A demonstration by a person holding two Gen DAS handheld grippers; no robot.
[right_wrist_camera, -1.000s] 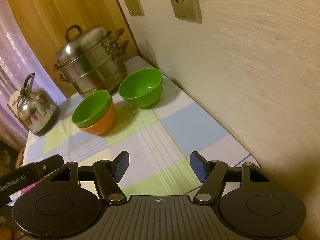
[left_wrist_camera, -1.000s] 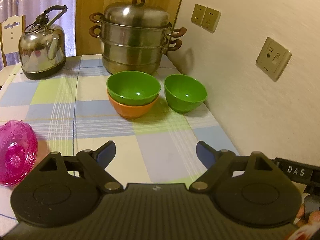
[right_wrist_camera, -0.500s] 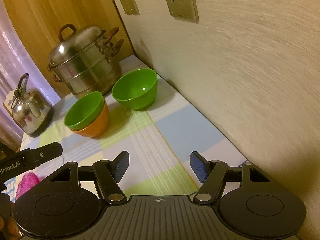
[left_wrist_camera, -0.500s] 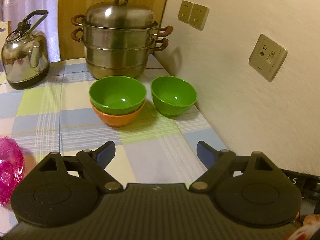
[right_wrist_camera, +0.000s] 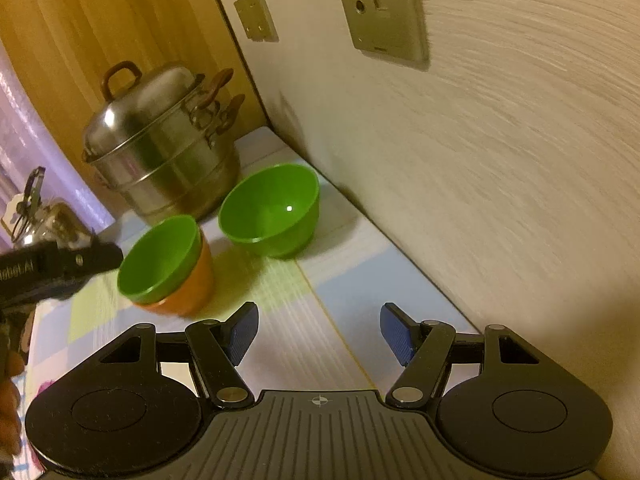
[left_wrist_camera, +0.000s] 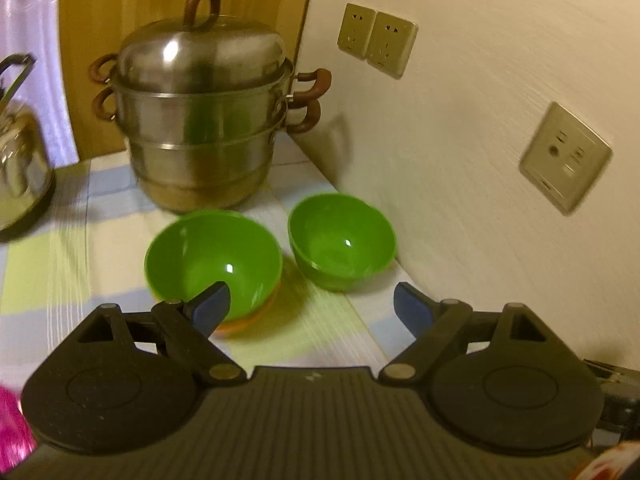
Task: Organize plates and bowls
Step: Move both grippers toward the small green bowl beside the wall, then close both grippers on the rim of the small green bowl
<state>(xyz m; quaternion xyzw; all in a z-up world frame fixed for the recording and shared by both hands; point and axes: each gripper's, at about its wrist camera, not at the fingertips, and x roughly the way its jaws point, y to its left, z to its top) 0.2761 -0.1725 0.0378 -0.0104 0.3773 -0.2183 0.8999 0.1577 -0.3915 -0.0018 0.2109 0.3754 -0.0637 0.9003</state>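
Note:
A green bowl [left_wrist_camera: 212, 256] sits nested in an orange bowl [left_wrist_camera: 244, 322] on the checked tablecloth [left_wrist_camera: 320, 332]. To its right, by the wall, stands a second green bowl [left_wrist_camera: 342, 240] alone. My left gripper [left_wrist_camera: 310, 306] is open and empty, close above the cloth; its left fingertip overlaps the nested bowl's near rim in the picture. In the right wrist view the nested green bowl [right_wrist_camera: 160, 256], the orange bowl [right_wrist_camera: 192, 284] and the lone green bowl [right_wrist_camera: 272, 208] lie ahead. My right gripper [right_wrist_camera: 318, 330] is open, holding nothing, and short of them.
A steel steamer pot [left_wrist_camera: 204, 108] with brown handles stands behind the bowls. A steel kettle [left_wrist_camera: 20, 172] sits at far left. A pink glass dish [left_wrist_camera: 12, 428] shows at the lower left edge. The wall [left_wrist_camera: 480, 120] with sockets bounds the table on the right.
Both grippers have moved forward toward the bowls, the left one more; the bowls now appear larger and closer. The pink dish has slid almost out of the left view.

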